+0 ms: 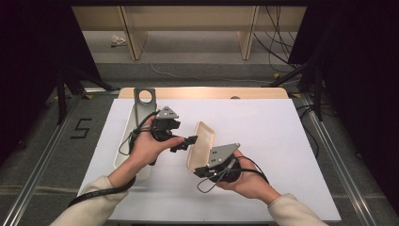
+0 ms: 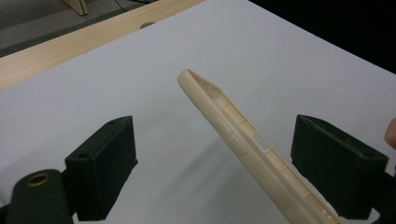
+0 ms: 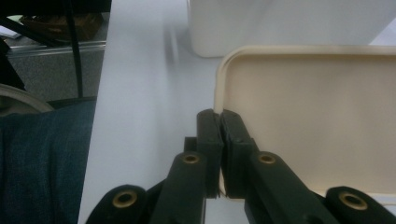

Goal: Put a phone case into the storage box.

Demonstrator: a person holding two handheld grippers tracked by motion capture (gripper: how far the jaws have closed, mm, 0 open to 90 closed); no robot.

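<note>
Two grippers work above a white table [image 1: 282, 141] edged in pale wood, grey floor and dark curtains around. Right gripper [image 3: 220, 123] pinches the cream phone case [image 1: 201, 143] by its rim, tilted upright; left gripper [image 2: 215, 158] straddles it, jaws apart.

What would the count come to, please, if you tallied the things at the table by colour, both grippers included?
Black: 2, the left gripper and the right gripper.
Cream: 1, the phone case.
White: 1, the tray.
Grey: 1, the metal bracket.
Total: 5.
</note>
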